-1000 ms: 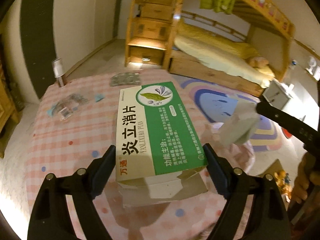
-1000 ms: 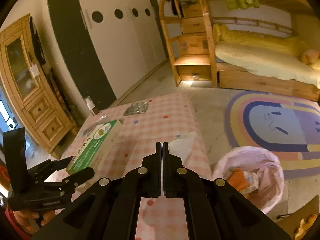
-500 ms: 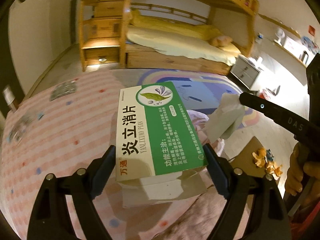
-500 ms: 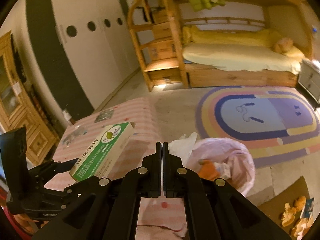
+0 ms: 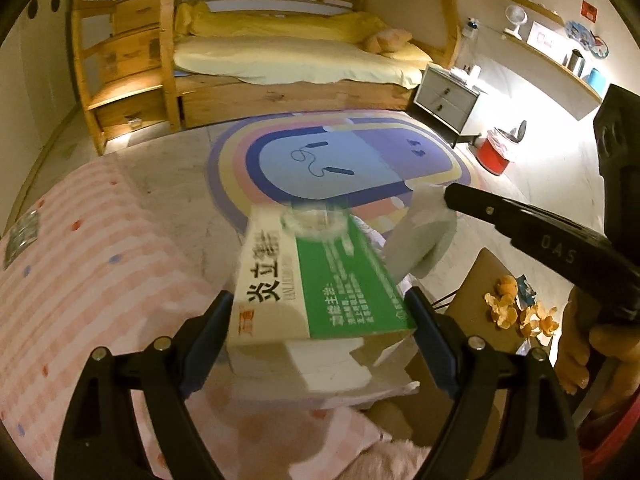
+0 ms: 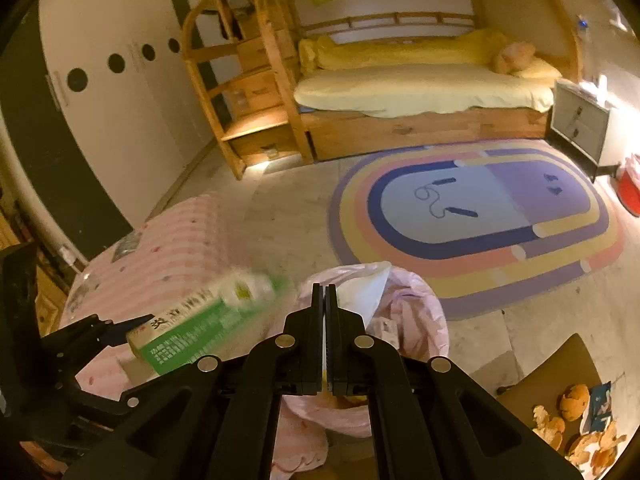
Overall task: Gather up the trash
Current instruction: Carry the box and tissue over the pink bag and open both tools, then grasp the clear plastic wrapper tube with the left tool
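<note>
Since a second ago we have swung both tools away from the middle of the desk [image 5: 80, 264] to its floor-side edge. Our left tool [image 5: 320, 320] has its jaws spread wide on either side of the green and white medicine box [image 5: 320, 284]. The box now looks blurred and tilted, its far end dipping, whereas a moment before it sat sharp and level in the grip. We cannot tell whether the fingers are touching its sides.

Our right tool [image 6: 325, 312] has its jaws pressed together on a crumpled white tissue [image 6: 366, 292], just as before. The tissue now hangs over the mouth of the bin rather than over the pink checked cloth. From the left wrist view the same tissue [image 5: 424, 240] dangles from the tip of the right tool [image 5: 450, 196], just beside the far end of the box.

The trash bin [image 6: 416, 312] stands on the floor against the edge of the desk, lined with a pale pink bag. Most of its inside is hidden behind the right tool. We can see only crumpled liner and a small orange scrap low down.

A foil blister pack [image 5: 22, 236] lies near the far left edge of the desk. Orange peels [image 6: 576, 420] lie on a brown cardboard sheet [image 6: 560, 364] on the floor, to the right of the bin.
</note>
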